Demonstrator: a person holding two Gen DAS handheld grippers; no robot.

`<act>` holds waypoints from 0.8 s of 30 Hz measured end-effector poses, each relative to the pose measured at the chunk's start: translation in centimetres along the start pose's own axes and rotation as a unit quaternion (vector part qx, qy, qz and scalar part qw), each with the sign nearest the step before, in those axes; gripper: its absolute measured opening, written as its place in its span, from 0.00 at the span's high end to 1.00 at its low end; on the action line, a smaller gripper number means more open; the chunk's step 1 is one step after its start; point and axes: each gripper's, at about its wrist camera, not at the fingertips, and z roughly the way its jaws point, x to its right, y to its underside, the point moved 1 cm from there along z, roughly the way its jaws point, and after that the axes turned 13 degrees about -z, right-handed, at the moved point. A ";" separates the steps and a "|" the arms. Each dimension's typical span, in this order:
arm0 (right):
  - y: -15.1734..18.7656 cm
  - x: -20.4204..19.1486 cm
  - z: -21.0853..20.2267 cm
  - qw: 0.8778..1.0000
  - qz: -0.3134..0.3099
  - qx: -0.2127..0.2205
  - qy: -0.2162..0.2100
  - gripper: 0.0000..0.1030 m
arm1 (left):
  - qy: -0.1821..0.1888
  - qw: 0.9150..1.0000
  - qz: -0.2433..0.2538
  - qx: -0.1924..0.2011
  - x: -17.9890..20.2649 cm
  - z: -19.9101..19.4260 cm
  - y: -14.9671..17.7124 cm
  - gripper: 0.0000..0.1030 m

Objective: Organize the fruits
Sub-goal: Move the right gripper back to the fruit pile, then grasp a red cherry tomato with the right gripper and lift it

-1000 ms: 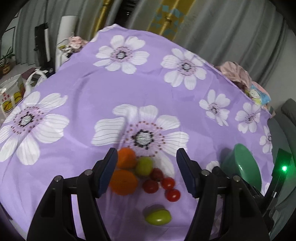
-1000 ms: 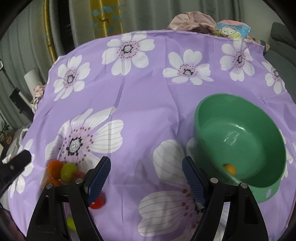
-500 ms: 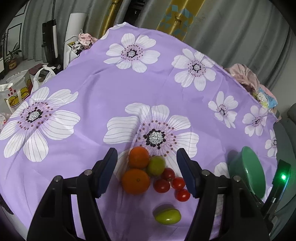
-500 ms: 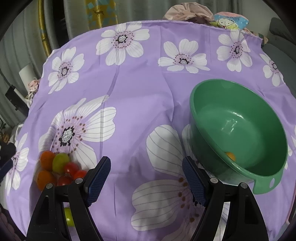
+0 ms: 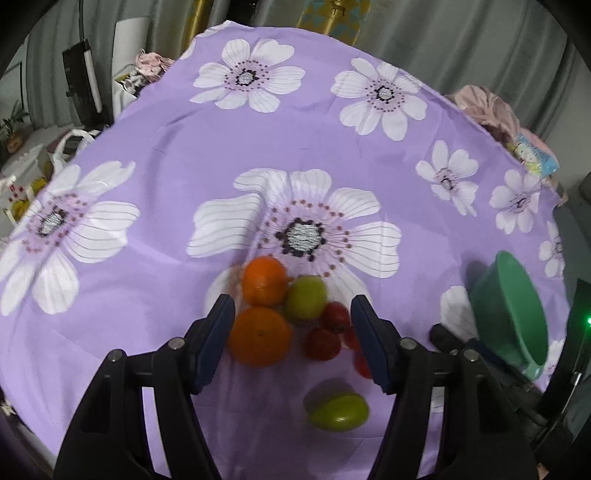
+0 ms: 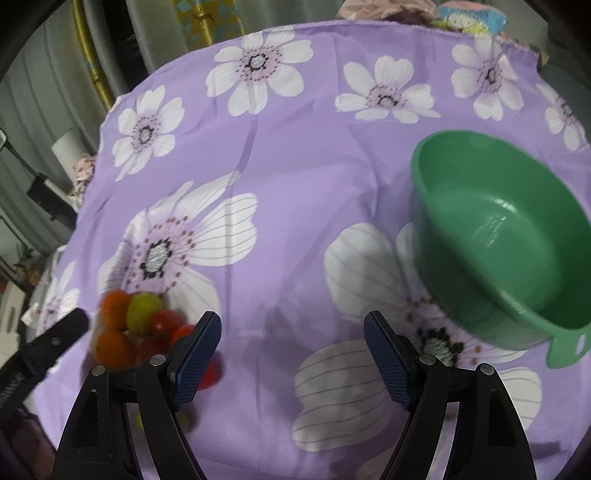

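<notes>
Though tilted, green bowl [image 6: 498,240] fruitless.

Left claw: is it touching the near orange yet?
Cannot tell. In the left wrist view the open left claw has its left pad overlapping the near orange, showing neither contact nor gap.

No legible text, label, brand, number or sign in either wrist view. The colourful packet [image 5: 535,158] at the far edge of the bench carries a printed cartoon picture, too small and blurred to read. The yellow patterned panel [image 6: 201,18] behind the bench shows shapes only, no readable characters.
</notes>
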 end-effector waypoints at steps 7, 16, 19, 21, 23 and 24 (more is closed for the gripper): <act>0.4 -0.3 1.0 0.998 0.015 -0.021 -0.053 0.23 | 0.012 0.999 0.013 -0.035 0.8 1.1 0.5 0.54; 1.0 0.0 2.2 0.991 0.048 -0.052 -0.113 0.48 | 0.029 0.997 0.013 -0.075 0.7 2.0 1.0 0.72; 1.4 -0.1 2.8 0.985 0.062 -0.070 -0.143 0.53 | 0.039 0.995 0.016 -0.091 1.0 2.3 1.3 0.76; 1.5 -0.5 2.9 0.984 0.060 -0.073 -0.152 0.53 | 0.045 0.994 0.021 -0.095 1.2 2.5 1.4 0.76; 1.5 -0.7 2.8 0.984 0.054 -0.072 -0.157 0.53 | 0.047 0.993 0.015 -0.106 1.1 3.1 1.4 0.76; 1.5 -0.9 2.7 0.983 0.052 -0.071 -0.158 0.53 | 0.043 0.993 0.011 -0.111 1.0 3.5 1.4 0.76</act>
